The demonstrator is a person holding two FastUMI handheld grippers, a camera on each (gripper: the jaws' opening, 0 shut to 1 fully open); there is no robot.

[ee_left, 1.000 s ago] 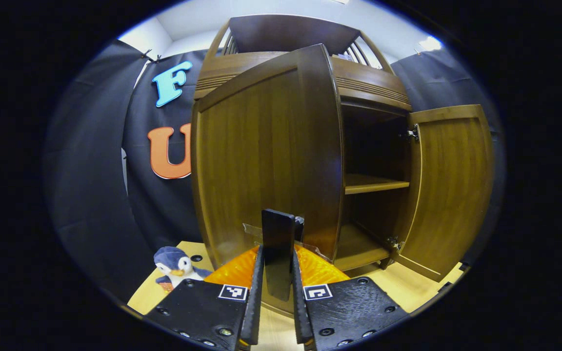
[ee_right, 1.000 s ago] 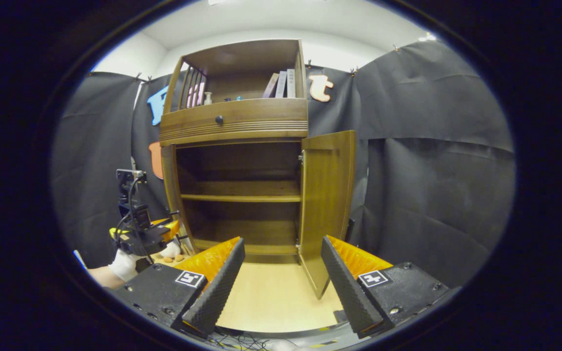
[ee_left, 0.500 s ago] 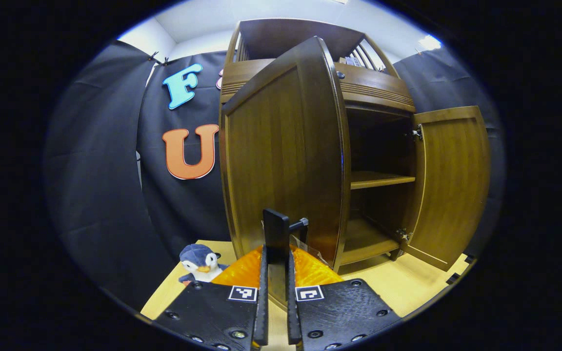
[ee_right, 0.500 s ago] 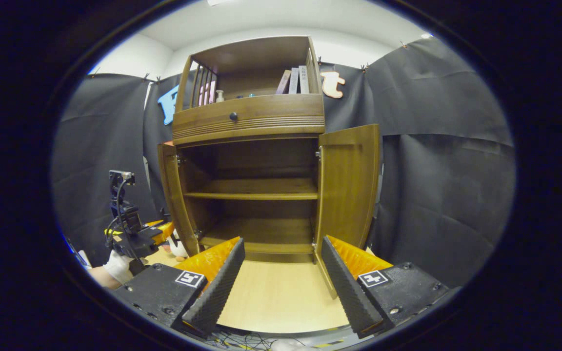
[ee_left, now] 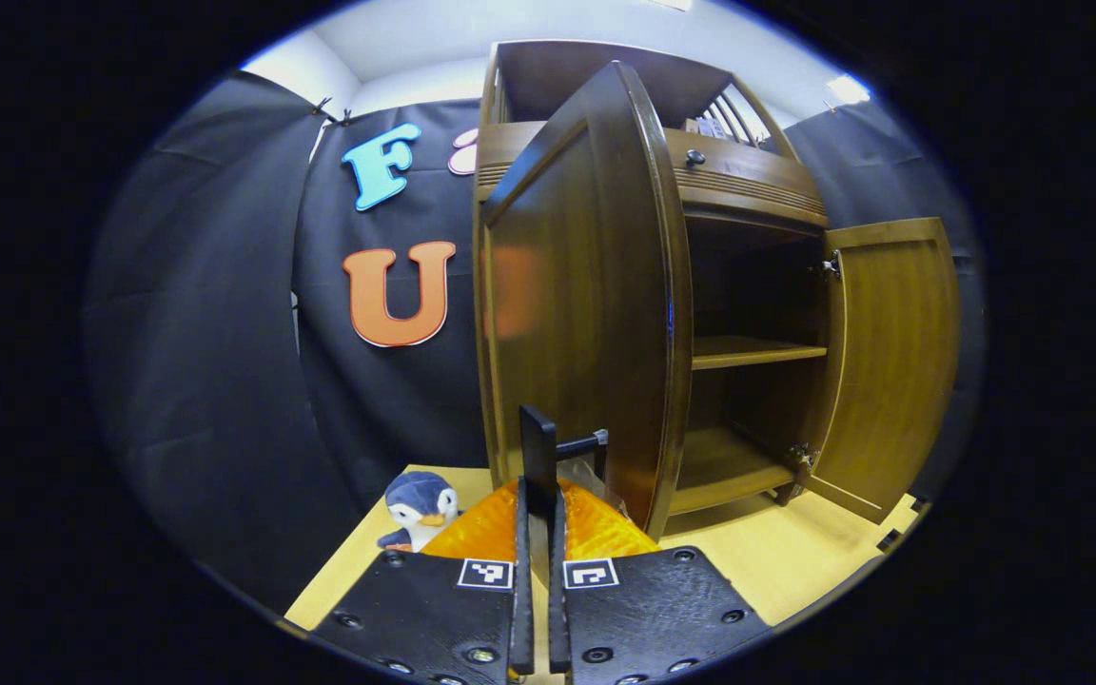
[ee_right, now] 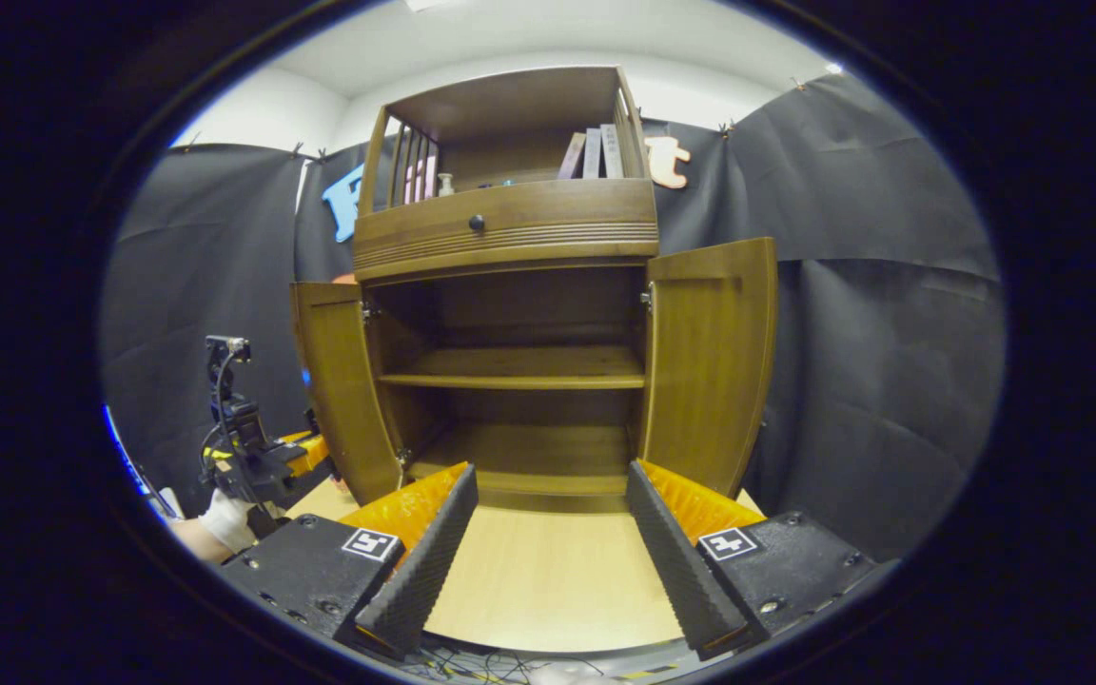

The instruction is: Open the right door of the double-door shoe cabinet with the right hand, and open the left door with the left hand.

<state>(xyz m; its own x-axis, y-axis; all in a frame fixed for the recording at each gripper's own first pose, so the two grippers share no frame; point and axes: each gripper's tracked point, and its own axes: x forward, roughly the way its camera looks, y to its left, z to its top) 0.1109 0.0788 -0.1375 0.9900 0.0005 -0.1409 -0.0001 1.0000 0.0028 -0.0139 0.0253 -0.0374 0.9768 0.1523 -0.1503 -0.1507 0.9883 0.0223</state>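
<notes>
Shoe cabinet [ee_right: 510, 228]: left door [ee_left: 586, 285] swung wide, handle [ee_left: 540, 447] pinched in my left gripper [ee_left: 538, 504] at 6 o'clock; right gripper [ee_right: 548, 533] spread, empty. Next, release.

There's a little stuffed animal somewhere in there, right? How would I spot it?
Find the tall brown shoe cabinet with both doors swung open. On the pale wood floor just beside its left door sits a small penguin toy. It is the one soft thing there: blue-grey head, white face, orange beak.
</notes>
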